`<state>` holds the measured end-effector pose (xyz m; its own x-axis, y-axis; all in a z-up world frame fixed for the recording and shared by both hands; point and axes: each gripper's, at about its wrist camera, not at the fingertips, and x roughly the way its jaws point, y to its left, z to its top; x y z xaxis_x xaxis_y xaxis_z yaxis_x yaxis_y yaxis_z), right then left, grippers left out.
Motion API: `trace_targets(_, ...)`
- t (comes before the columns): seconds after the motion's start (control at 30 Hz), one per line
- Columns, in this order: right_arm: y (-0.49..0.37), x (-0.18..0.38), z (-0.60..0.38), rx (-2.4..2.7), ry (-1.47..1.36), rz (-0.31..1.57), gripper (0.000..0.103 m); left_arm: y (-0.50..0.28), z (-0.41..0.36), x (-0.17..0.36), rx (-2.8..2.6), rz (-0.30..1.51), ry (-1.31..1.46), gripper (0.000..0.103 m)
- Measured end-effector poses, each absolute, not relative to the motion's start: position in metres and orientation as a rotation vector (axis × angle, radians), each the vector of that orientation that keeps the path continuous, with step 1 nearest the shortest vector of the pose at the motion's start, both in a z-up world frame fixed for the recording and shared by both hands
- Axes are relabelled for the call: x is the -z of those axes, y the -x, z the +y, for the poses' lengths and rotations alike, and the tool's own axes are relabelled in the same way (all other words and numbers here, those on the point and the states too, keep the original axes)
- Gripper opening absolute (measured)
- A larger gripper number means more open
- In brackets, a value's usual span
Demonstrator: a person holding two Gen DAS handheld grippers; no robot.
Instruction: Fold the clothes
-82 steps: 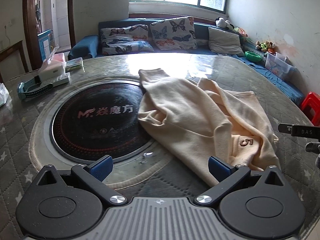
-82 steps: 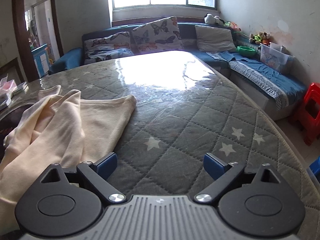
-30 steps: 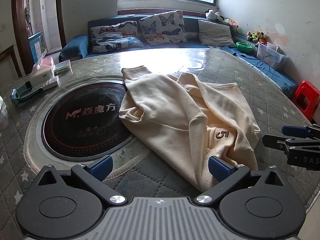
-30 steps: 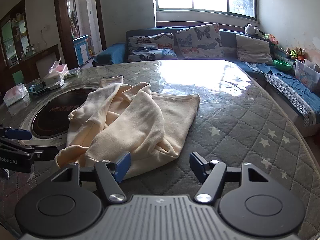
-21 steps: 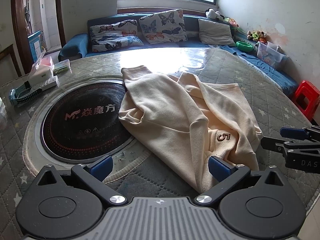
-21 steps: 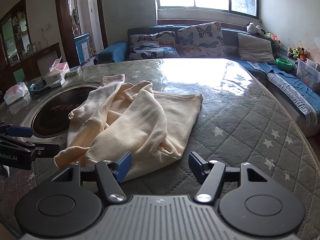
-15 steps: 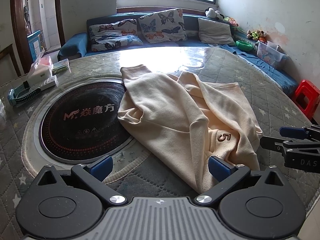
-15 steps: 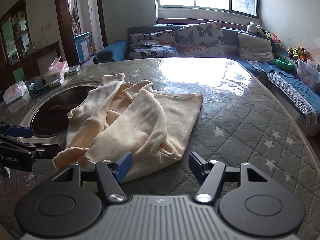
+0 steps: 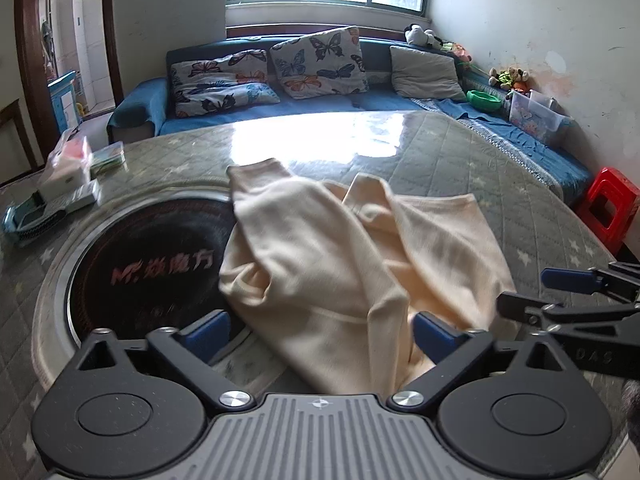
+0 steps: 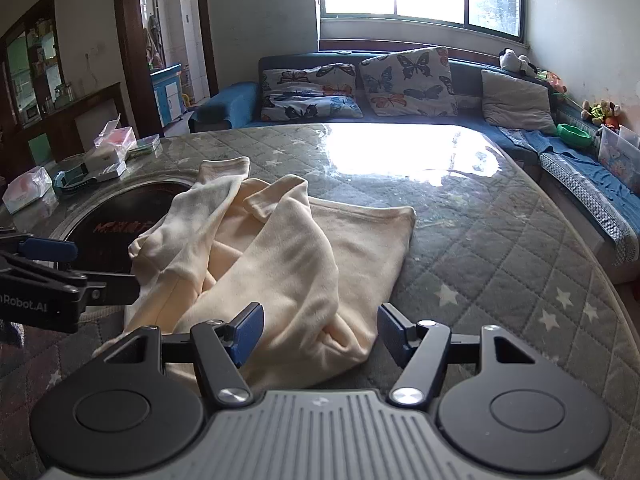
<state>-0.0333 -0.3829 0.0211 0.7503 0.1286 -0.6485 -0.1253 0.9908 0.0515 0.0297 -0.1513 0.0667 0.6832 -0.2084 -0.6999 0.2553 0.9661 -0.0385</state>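
Both grippers have closed in on the cream sweatshirt (image 9: 340,256), which lies crumpled beside the dark round hob (image 9: 148,264). My left gripper (image 9: 320,336) and right gripper (image 10: 320,330), jaws apart, straddle its near hem, perhaps touching. Soft, limp; I'd pinch that hem.

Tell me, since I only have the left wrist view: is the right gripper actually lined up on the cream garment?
Observer: Yes. The right gripper is open, and the bunched near corner of the cream garment lies between its fingers, unclamped.
Operator: How does my left gripper look from that side?
Observer: The left gripper is open too. Its lower finger ends at the garment's left edge; I cannot tell whether it touches.
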Motion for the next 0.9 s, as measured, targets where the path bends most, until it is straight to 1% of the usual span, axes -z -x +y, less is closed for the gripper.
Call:
trace_targets(0.13,0.013,-0.023,-0.382,-0.140,0.006,0.708,0.062,-0.053,-0.163,-0.066,0.285,0.781,-0.059,0.081)
trace_targets(0.17,0.007,-0.023,-0.383,-0.141,0.003,0.709,0.060,-0.061,-0.165,-0.064,0.286,0.789,-0.052,0.079)
trace_targets(0.27,-0.009,-0.025,-0.385,-0.141,-0.005,0.712,0.058,-0.080,-0.174,-0.060,0.305,0.798,-0.057,0.078)
trace_targets(0.3,-0.016,-0.026,-0.386,-0.140,-0.006,0.712,0.057,-0.085,-0.177,-0.057,0.310,0.802,-0.066,0.074)
trace_targets(0.37,-0.028,-0.027,-0.387,-0.140,-0.005,0.710,0.056,-0.096,-0.179,-0.049,0.310,0.834,-0.079,0.061)
trace_targets(0.4,-0.034,-0.027,-0.387,-0.144,-0.004,0.711,0.056,-0.101,-0.179,-0.045,0.310,0.855,-0.076,0.049)
trace_targets(0.43,-0.040,-0.027,-0.386,-0.150,-0.003,0.715,0.056,-0.104,-0.176,-0.041,0.314,0.874,-0.066,0.041)
trace_targets(0.47,-0.044,-0.026,-0.385,-0.155,-0.004,0.718,0.053,-0.105,-0.173,-0.038,0.317,0.879,-0.059,0.039)
trace_targets(0.53,-0.058,-0.023,-0.381,-0.186,-0.003,0.731,0.052,-0.105,-0.166,-0.035,0.322,0.882,-0.047,0.022)
trace_targets(0.57,-0.062,-0.021,-0.379,-0.194,0.001,0.734,0.052,-0.103,-0.162,-0.036,0.326,0.876,-0.039,0.019)
trace_targets(0.63,-0.075,-0.015,-0.370,-0.217,0.023,0.742,0.051,-0.099,-0.154,-0.038,0.332,0.870,-0.014,0.009)
trace_targets(0.7,-0.086,-0.009,-0.362,-0.234,0.028,0.758,0.046,-0.096,-0.147,-0.041,0.328,0.858,-0.001,0.006)
trace_targets(0.77,-0.097,-0.001,-0.356,-0.241,0.035,0.777,0.043,-0.090,-0.140,-0.045,0.316,0.844,0.007,0.005)
trace_targets(0.8,-0.102,0.002,-0.353,-0.245,0.038,0.786,0.038,-0.087,-0.136,-0.047,0.310,0.838,0.014,0.003)
trace_targets(0.83,-0.106,0.005,-0.351,-0.248,0.039,0.793,0.036,-0.084,-0.132,-0.050,0.305,0.831,0.020,0.002)
trace_targets(0.9,-0.108,0.008,-0.351,-0.255,0.033,0.797,0.024,-0.078,-0.124,-0.054,0.292,0.815,0.026,0.002)
